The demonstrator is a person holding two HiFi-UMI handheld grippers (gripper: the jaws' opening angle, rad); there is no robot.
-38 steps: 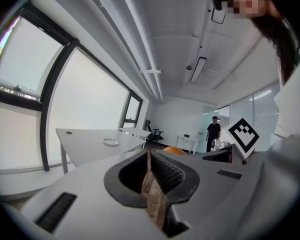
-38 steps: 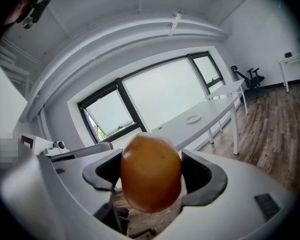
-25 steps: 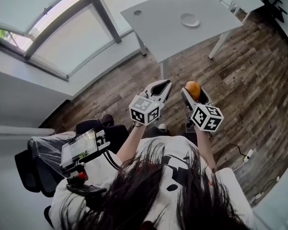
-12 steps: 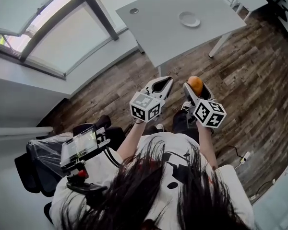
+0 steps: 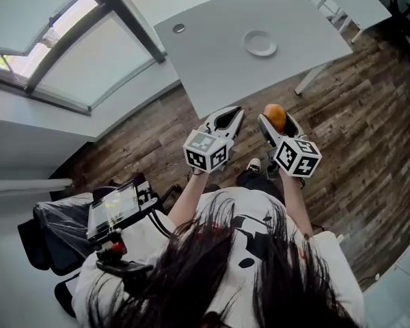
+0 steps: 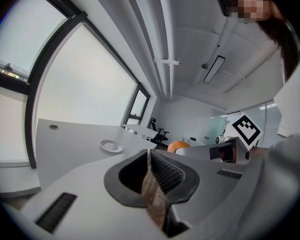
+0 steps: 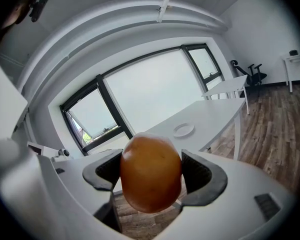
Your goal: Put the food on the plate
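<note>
Your right gripper (image 5: 274, 121): clamped on the orange food (image 7: 151, 173)
Your left gripper (image 5: 229, 117): jaws pressed together, empty
Plate (image 5: 260, 44): mid-table (image 5: 205, 60), clear of its edges

Orange-brown food (image 7: 151, 173). White plate (image 5: 260, 44) on a pale grey counter (image 5: 212, 67). Dark brown wood-plank floor (image 5: 369, 115). Grey left tool (image 5: 238, 112) and right tool (image 5: 275, 117), their cubes (image 5: 206, 151) white with black square markers.

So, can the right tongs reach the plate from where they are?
Probably not yet: the right tongs, shut on the food, hang over the floor short of the table. Nothing stands between them and the plate.
</note>
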